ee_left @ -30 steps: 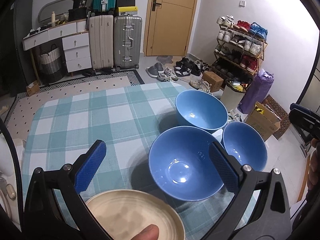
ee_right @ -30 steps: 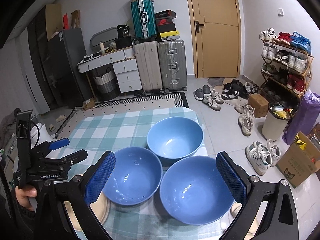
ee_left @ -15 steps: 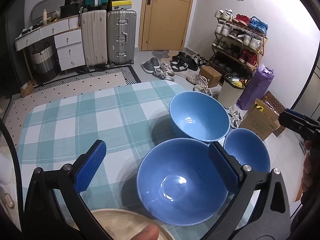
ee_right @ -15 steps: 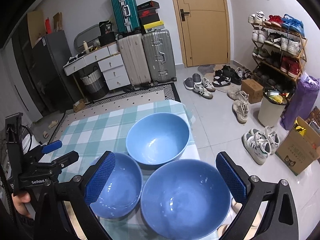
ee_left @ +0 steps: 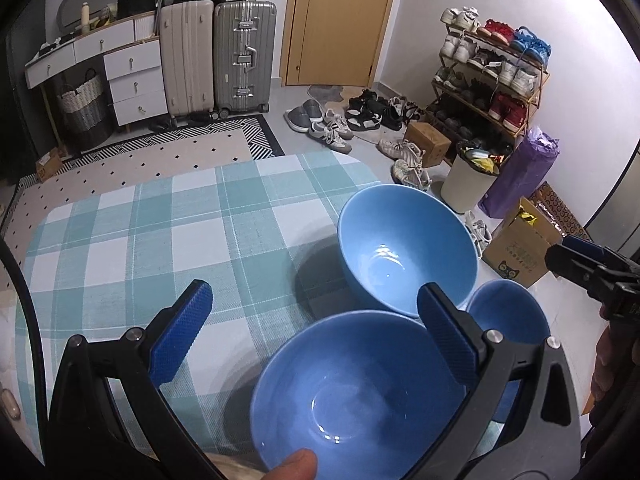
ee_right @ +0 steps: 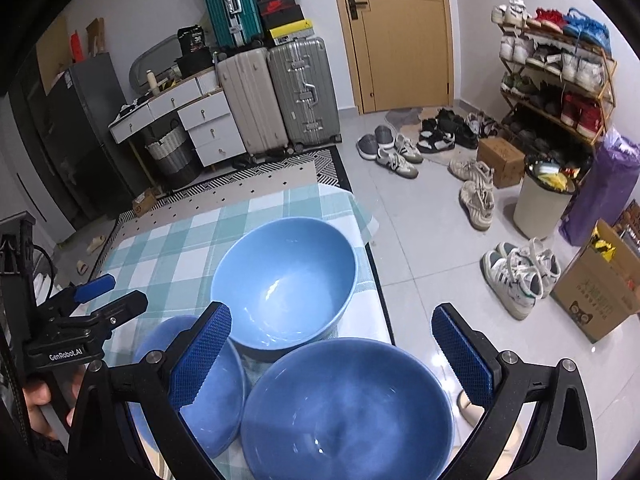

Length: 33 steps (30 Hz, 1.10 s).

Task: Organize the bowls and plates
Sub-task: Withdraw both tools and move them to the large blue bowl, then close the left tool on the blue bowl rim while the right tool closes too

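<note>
Our two hand-held grippers: black frames, blue pads, bare skin behind them.

Our left gripper (ee_left: 316, 344) has matte black plastic arms that taper forward, each tipped with a rectangular blue pad (ee_left: 180, 334) of fine knurled texture, and a round silver screw (ee_left: 490, 335) sits at each arm's joint. Our right gripper (ee_right: 332, 360) is built the same way, with blue dimpled pads and silver screws on black arms that have triangular cut-outs. In the right wrist view our left gripper's side carries white "GenRobot.AI" lettering (ee_right: 66, 354), and a thin black cable (ee_right: 47, 258) loops behind it. Our left hand (ee_right: 38, 400) shows bare skin, and our thumb tip (ee_left: 294, 465) shows at the frame's bottom edge.
</note>
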{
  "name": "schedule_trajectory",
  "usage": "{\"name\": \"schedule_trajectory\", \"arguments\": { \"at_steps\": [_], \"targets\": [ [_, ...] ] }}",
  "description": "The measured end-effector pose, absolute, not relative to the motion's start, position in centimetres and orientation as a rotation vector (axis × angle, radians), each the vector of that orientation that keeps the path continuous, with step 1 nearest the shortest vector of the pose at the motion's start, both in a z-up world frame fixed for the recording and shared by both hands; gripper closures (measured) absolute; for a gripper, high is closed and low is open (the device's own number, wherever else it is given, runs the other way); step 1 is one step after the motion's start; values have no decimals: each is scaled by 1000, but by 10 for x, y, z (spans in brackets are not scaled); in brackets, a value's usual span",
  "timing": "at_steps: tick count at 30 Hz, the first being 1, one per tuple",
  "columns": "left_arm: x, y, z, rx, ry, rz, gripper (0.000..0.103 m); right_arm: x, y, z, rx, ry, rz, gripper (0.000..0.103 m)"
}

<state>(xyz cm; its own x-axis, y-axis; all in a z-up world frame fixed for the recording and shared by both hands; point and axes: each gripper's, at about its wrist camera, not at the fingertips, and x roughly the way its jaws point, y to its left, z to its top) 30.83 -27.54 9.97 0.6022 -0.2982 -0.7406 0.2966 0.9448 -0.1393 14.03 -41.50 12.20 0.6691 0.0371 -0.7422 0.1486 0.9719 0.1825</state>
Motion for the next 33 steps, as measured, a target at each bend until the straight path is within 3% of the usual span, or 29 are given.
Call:
{"name": "schedule_trajectory", "arguments": {
  "at_steps": [16, 27, 33],
  "targets": [
    [361, -310, 53, 26, 951, -332, 1, 191, -426, 68, 278, 952, -42, 1],
    [390, -319, 22, 26, 1010, -331, 1, 211, -434, 45, 294, 1006, -34, 15],
    [397, -326, 12, 35, 1029, -363, 14, 217, -433, 38, 279, 1025, -20, 23]
  ]
}}
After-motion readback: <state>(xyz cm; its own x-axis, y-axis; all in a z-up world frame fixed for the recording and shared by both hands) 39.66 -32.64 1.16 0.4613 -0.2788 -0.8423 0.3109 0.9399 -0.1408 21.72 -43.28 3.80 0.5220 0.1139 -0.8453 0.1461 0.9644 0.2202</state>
